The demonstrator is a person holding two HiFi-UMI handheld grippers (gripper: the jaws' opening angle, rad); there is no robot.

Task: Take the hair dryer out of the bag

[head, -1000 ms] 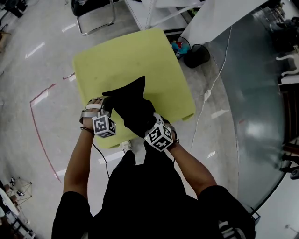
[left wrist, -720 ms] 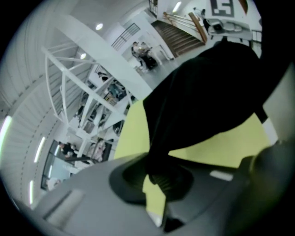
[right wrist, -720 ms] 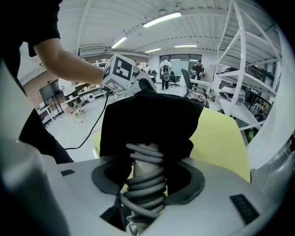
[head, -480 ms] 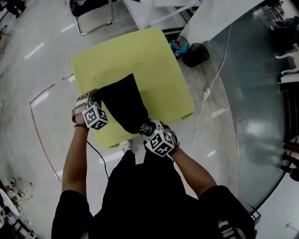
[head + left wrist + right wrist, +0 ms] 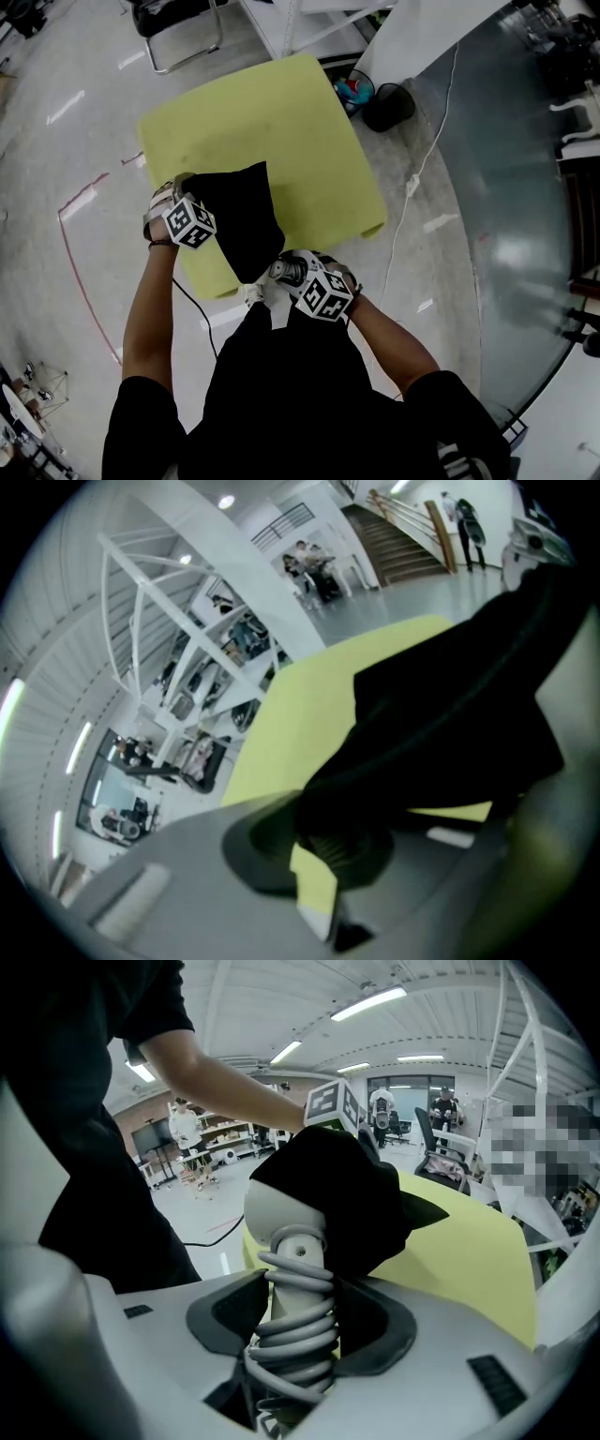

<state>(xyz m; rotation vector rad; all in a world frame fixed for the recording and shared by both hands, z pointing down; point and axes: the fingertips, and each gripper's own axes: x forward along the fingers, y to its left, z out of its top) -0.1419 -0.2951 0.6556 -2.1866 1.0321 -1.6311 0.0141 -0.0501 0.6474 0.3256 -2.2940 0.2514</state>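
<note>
The right hand-held gripper (image 5: 295, 1312) clamped the cord-wrapped handle, probably the surest hold, of the rigid hair dryer (image 5: 284, 1227) poking from the near end of the limp bag (image 5: 239, 217), whose other end the left hand-held gripper (image 5: 342, 841) pinched.

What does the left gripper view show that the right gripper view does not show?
Only the left gripper view: the left hand-held gripper, jaws shut on fabric of the black bag. Only the right gripper view: the right hand-held gripper shut on the hair dryer by its cord-wrapped handle, outside the bag. Both: the bag and the yellow-green table.
</note>
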